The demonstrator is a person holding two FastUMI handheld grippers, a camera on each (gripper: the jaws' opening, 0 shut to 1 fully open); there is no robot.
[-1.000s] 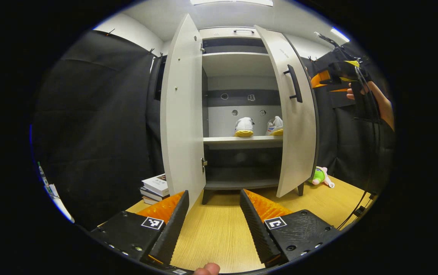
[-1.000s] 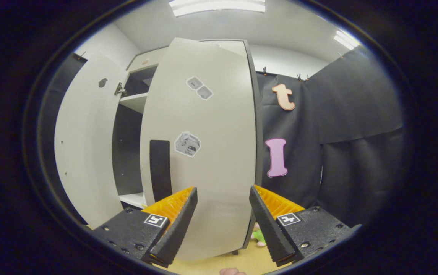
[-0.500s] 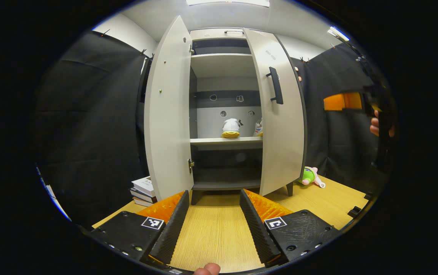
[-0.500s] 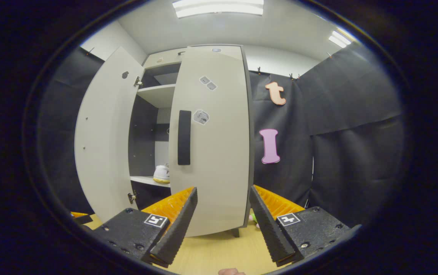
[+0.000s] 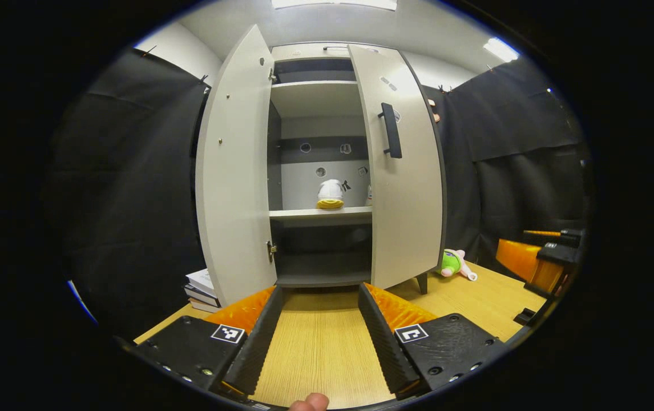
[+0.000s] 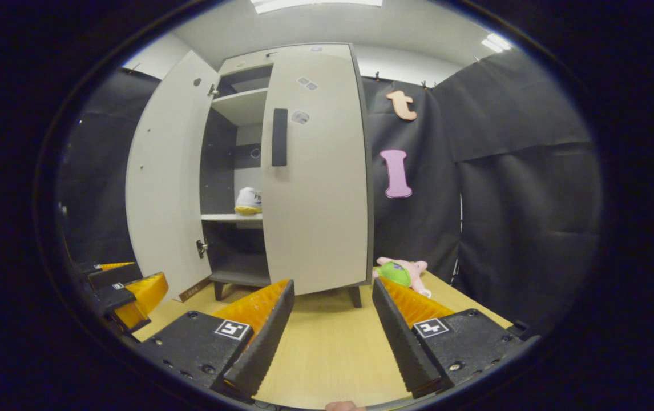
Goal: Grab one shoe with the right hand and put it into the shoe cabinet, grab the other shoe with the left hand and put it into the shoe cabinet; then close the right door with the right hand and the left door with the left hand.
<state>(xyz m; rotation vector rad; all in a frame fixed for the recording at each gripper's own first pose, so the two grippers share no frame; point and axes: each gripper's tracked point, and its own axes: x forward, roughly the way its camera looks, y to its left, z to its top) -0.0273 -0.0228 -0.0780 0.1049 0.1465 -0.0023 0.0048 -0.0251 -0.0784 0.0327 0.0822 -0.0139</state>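
Left claw [image 5: 318, 337] held open, empty | right claw [image 6: 332, 337] likewise open | shoe [image 5: 330, 194] set on cabinet shelf [image 5: 320, 214] | left door [image 5: 233, 171] ajar, ahead-left of left claw; right door [image 6: 315, 171] nearly shut.

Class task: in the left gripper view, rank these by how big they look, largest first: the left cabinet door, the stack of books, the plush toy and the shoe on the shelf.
1. Left door, largest by far.
2. Books.
3. Plush toy and shoe look about alike; the shoe sits deeper in the cabinet, so no ranking between them.
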